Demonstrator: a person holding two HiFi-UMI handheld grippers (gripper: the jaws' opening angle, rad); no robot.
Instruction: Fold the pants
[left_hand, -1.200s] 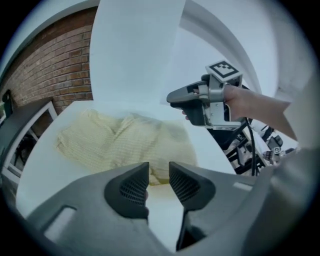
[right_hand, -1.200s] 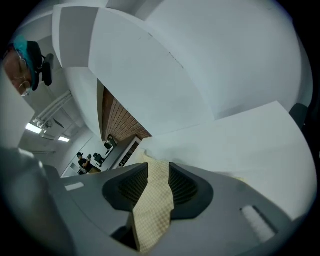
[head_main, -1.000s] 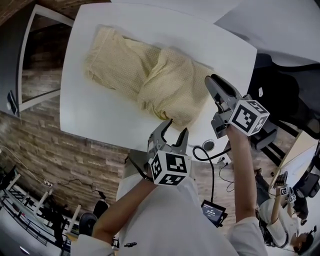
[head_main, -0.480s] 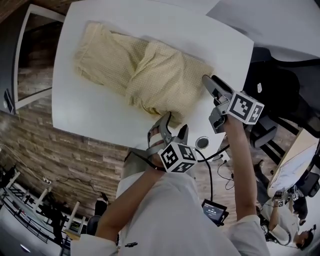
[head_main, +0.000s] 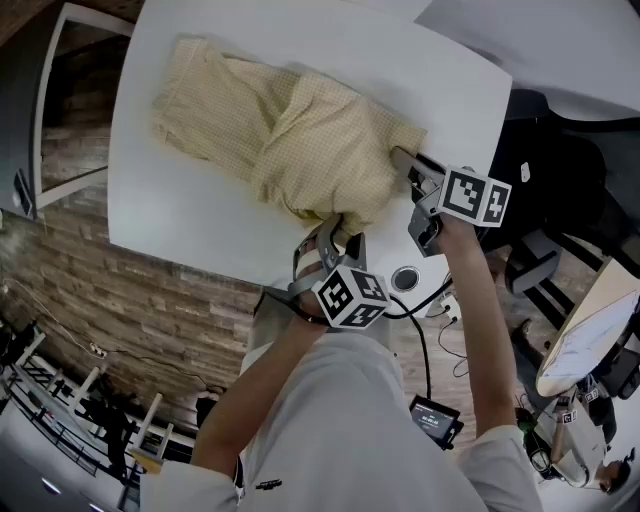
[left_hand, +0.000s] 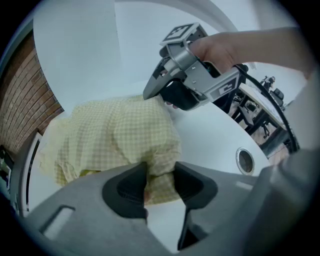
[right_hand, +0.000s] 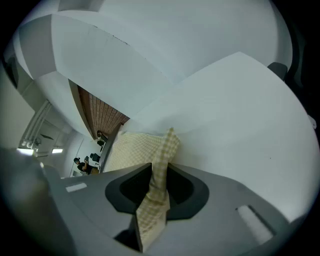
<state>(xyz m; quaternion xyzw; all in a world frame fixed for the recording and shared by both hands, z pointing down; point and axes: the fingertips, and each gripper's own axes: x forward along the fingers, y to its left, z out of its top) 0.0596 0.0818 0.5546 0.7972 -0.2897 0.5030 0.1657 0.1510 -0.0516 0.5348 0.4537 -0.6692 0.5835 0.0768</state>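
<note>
Yellow pants (head_main: 285, 140): left tongs (head_main: 338, 232) and right tongs (head_main: 403, 160), just closing, are pinching the near end, seemingly firmly; lift evenly, keeping cloth taut.

Head cam overhead; 2 others near pants (head_main: 300, 150).

White table (head_main: 185, 215), brick wall (head_main: 130, 300) beside

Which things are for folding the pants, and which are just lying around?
For the job:
- yellow checked cloth pants
- white table under them
- left gripper and right gripper, whose jaws have just been closing; each pinches the cloth

Just lying about:
- round hole in the table
- black cable
- small black screen device on the floor
</note>
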